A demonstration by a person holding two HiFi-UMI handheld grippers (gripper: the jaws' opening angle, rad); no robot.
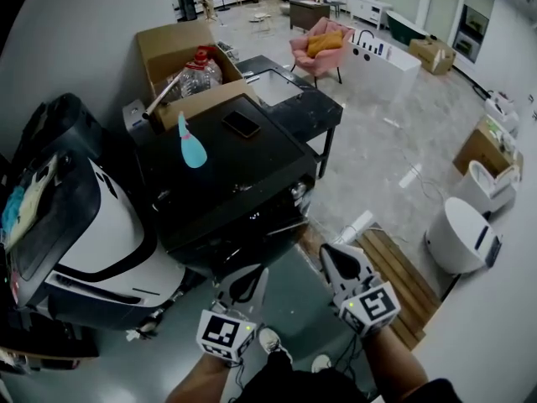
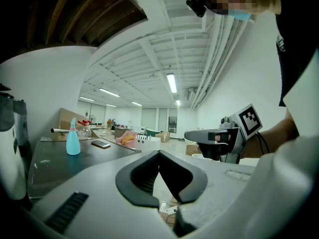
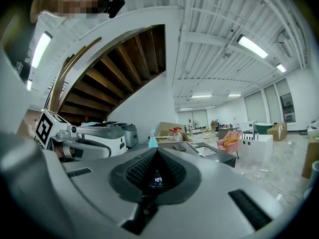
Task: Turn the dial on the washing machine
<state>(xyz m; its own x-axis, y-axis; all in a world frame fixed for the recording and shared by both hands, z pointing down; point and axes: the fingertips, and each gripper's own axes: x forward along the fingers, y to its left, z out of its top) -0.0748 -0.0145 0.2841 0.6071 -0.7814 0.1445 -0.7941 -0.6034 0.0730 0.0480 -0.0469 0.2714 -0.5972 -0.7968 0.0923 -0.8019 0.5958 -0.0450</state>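
The black washing machine (image 1: 226, 183) fills the middle of the head view, its front panel in shadow just beyond my grippers. I cannot make out the dial on it. My left gripper (image 1: 244, 285) hangs in front of the machine's lower front, its jaws shut with nothing between them (image 2: 159, 154). To its right my right gripper (image 1: 339, 262) is also shut and empty (image 3: 157, 151). A small lit display (image 3: 157, 180) glows behind its closed jaws. Neither gripper touches the machine.
A blue spray bottle (image 1: 192, 145) and a phone (image 1: 242, 124) lie on the machine's top. Behind it is an open cardboard box (image 1: 168, 44) holding bottles. A white and black appliance (image 1: 92, 242) stands at the left, a wooden pallet (image 1: 403, 275) at the right.
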